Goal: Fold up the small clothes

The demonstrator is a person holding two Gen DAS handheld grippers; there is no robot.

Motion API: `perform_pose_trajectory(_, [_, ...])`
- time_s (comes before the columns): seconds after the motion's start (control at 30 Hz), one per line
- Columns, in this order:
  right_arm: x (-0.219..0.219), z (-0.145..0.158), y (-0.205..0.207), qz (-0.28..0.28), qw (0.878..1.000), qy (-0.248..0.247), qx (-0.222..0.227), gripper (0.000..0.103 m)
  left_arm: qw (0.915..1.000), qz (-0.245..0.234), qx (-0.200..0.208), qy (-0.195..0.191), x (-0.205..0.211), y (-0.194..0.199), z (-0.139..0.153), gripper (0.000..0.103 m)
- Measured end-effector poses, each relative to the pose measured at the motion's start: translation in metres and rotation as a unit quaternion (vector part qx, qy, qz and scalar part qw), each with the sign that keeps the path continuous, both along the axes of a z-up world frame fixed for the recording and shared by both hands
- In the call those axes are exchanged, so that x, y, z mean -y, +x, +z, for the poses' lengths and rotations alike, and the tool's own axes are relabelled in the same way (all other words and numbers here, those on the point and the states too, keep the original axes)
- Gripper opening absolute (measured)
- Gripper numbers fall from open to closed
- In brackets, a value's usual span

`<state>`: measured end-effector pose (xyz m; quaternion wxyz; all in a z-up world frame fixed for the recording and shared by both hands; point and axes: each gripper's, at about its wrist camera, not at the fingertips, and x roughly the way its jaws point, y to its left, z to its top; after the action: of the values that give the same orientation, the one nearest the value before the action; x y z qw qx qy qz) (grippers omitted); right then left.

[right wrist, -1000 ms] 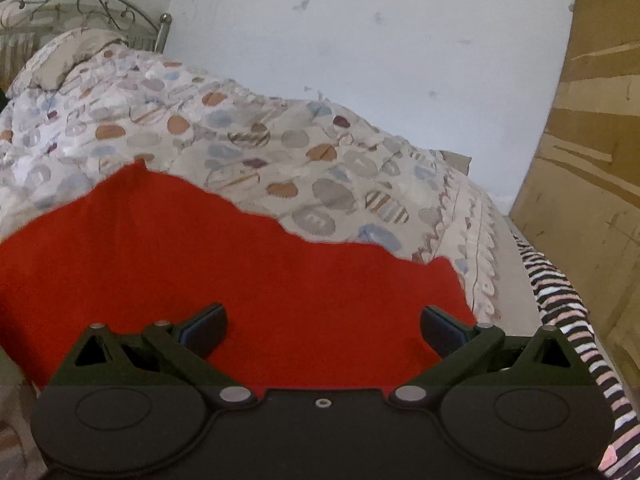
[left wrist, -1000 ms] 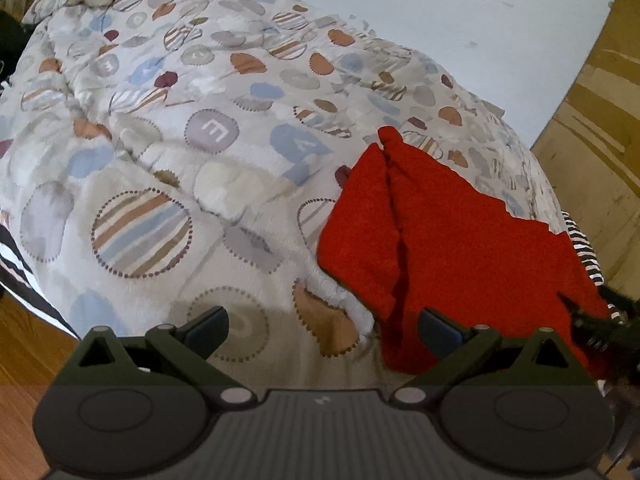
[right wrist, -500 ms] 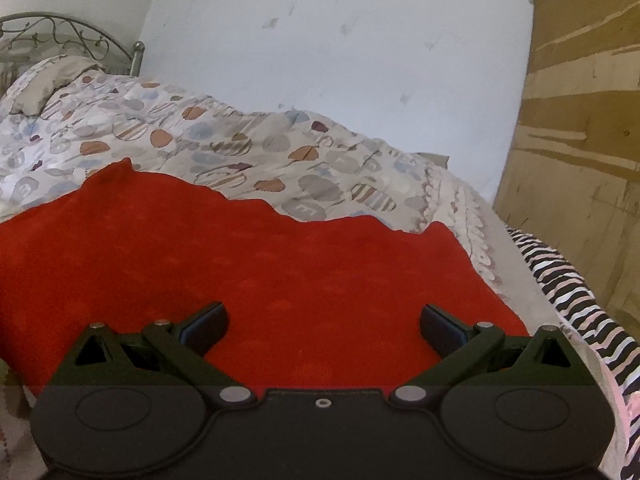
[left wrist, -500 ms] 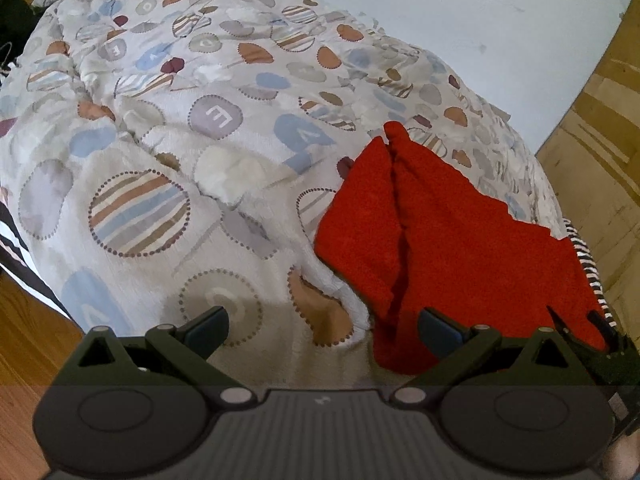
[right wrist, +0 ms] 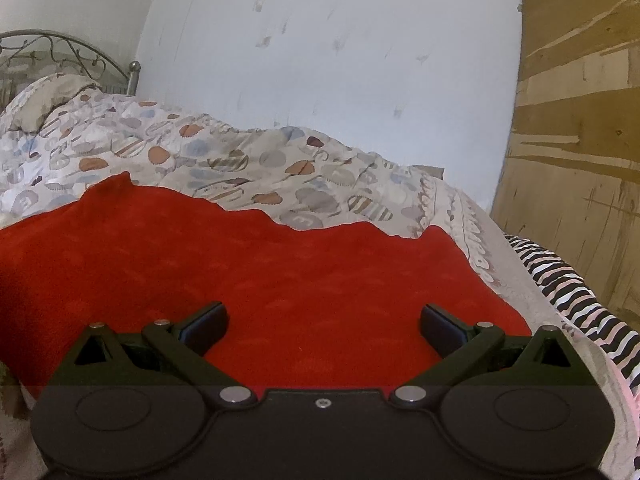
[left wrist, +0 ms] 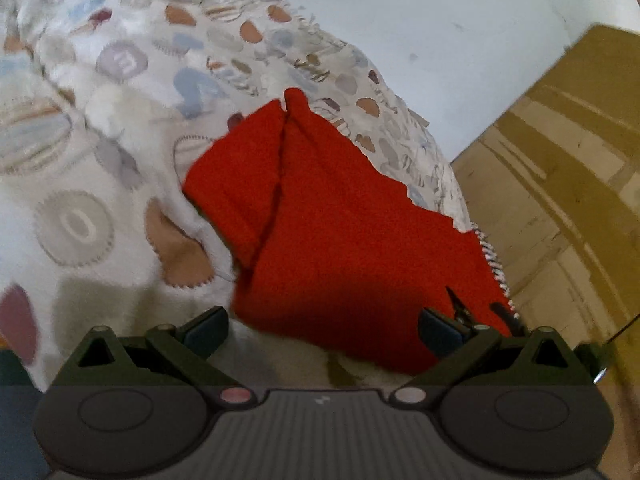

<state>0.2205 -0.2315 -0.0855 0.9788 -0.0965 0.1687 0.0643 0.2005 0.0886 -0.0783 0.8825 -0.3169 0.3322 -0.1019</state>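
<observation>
A red fleece cloth (left wrist: 332, 220) lies spread on the patterned quilt (left wrist: 100, 128), its left side folded over along a crease. My left gripper (left wrist: 322, 330) is open and empty just above the cloth's near edge. The tips of the other gripper show at the cloth's near right corner (left wrist: 472, 312). In the right wrist view the red cloth (right wrist: 280, 264) fills the foreground and my right gripper (right wrist: 322, 326) is open and empty low over its near edge.
The quilt (right wrist: 240, 168) covers a bed with a metal headboard (right wrist: 60, 52) at the far left. A white wall (right wrist: 340, 60) runs behind. A brown cardboard panel (right wrist: 576, 120) stands at the right. A striped sheet (right wrist: 568, 280) shows along the bed's right edge.
My left gripper has moved right and closer to the red cloth, whose near edge now lies between its fingers. My right gripper has advanced a little over the cloth. Both stay open.
</observation>
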Motion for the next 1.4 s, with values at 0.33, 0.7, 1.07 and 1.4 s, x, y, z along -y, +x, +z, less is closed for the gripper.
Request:
perform_pose_trajectory(0.33, [0.005, -0.004, -0.001, 0.002, 1.0, 0.011, 0.01, 0.103, 0.9996, 0.016, 0.01, 0.023, 0.002, 0.015, -0.015, 0.103])
perform_pose_trajectory(0.7, [0.004, -0.005, -0.002, 0.001, 1.0, 0.009, 0.013, 0.102, 0.9994, 0.015, 0.007, 0.031, 0.002, 0.012, -0.013, 0.103])
perform_pose_trajectory(1.07, [0.004, -0.006, -0.004, 0.0, 1.0, 0.01, 0.017, 0.103, 0.9833, 0.06, 0.085, 0.15, -0.003, 0.027, 0.019, 0.103])
perform_pose_trajectory(1.4, [0.003, -0.005, -0.005, -0.001, 1.0, 0.011, 0.023, 0.103, 0.978, 0.018, 0.031, 0.206, -0.014, 0.08, -0.001, 0.103])
